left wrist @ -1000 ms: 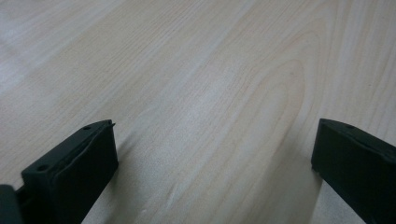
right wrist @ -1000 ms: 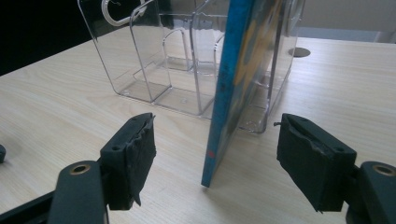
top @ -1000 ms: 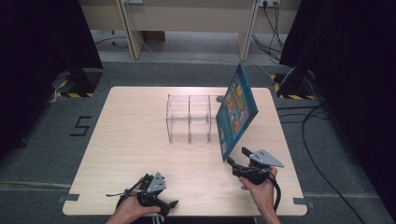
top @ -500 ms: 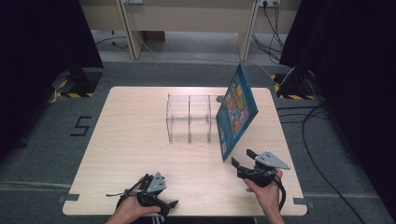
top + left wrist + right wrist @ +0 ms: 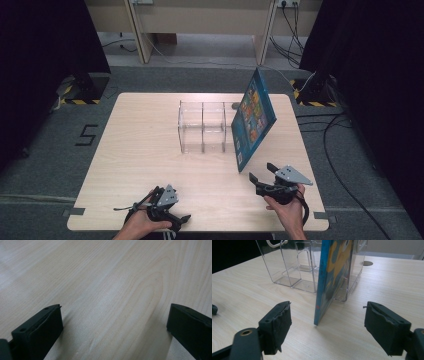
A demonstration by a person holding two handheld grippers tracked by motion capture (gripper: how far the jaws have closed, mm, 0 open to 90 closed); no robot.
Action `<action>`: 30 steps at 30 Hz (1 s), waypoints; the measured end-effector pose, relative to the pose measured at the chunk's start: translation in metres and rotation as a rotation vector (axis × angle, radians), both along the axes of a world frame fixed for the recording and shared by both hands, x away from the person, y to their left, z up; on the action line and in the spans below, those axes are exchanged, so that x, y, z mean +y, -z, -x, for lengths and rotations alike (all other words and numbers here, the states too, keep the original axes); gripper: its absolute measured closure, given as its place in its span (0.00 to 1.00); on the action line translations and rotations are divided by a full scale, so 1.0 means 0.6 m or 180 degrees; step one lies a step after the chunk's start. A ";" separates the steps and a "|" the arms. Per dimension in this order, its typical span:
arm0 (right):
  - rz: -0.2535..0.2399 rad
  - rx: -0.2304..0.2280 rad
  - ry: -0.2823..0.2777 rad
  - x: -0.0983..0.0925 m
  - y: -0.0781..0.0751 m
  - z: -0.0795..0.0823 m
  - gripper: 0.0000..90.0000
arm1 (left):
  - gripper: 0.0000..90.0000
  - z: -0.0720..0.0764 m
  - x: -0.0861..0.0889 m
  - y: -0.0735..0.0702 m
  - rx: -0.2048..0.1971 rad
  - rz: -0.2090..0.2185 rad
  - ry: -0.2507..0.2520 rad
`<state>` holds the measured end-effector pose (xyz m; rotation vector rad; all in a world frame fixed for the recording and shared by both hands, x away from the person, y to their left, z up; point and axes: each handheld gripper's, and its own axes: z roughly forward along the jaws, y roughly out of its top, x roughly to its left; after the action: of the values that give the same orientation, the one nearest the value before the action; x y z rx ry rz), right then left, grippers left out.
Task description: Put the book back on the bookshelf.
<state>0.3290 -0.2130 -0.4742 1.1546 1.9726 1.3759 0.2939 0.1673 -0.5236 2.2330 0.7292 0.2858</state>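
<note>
Fingers of both grippers spread, right gripper facing the book edge-on, just released.

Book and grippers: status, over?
Right gripper open, jaws just widened, off the book. Book stands leaning on clear organizer. Left gripper open, empty, on table.

The book ahead of the right gripper's jaws is cut off at the top edge, hiding part of the clear organizer.

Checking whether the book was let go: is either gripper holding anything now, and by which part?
Nothing is held. The right gripper has just been opening, clear of the blue picture book; the left gripper is open over bare table.
</note>
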 end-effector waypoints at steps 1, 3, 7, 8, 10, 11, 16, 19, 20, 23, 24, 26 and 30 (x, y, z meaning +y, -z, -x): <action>-0.0001 0.0007 -0.0008 -0.001 0.000 0.001 0.23 | 0.00 0.000 0.000 0.000 0.0000 -0.0001 0.0003; -0.0005 0.0008 -0.0018 -0.002 0.001 0.003 0.22 | 0.00 0.000 0.000 0.000 0.0000 -0.0006 0.0001; -0.0009 0.0010 -0.0012 -0.006 0.001 0.007 0.22 | 0.00 0.001 0.000 0.000 -0.0002 -0.0001 0.0007; -0.0003 0.0007 -0.0011 -0.007 0.001 0.008 0.22 | 0.00 0.001 0.000 0.000 0.0000 -0.0002 0.0009; -0.0020 0.0030 -0.0011 -0.008 0.001 0.010 0.22 | 0.00 0.001 0.000 0.000 0.0000 -0.0002 0.0007; -0.0012 0.0021 -0.0012 -0.010 0.001 0.010 0.22 | 0.00 0.001 0.000 0.000 0.0000 -0.0002 0.0008; -0.0020 0.0035 -0.0007 -0.014 0.001 0.015 0.22 | 0.00 0.001 0.000 0.000 0.0000 -0.0003 0.0008; -0.0021 0.0050 -0.0020 -0.016 0.002 0.018 0.22 | 0.00 0.001 0.000 0.000 0.0001 -0.0003 0.0009; -0.0020 0.0057 -0.0027 -0.017 0.002 0.020 0.22 | 0.00 0.001 0.000 0.000 0.0000 -0.0004 0.0012; -0.0022 0.0060 -0.0041 -0.019 0.002 0.023 0.21 | 0.00 0.001 0.000 0.000 0.0000 -0.0004 0.0013; -0.0018 0.0061 -0.0039 -0.020 0.002 0.025 0.21 | 0.00 0.001 0.000 0.000 0.0000 -0.0004 0.0013; -0.0024 0.0060 -0.0035 -0.021 0.002 0.027 0.21 | 0.00 0.001 0.000 0.000 0.0001 -0.0005 0.0015; -0.0018 0.0094 -0.0019 -0.026 0.003 0.033 0.19 | 0.00 0.001 0.000 0.000 0.0003 -0.0006 0.0021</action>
<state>0.3095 -0.2283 -0.4759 1.1789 1.9953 1.3760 0.2935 0.1674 -0.5234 2.2371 0.7223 0.2826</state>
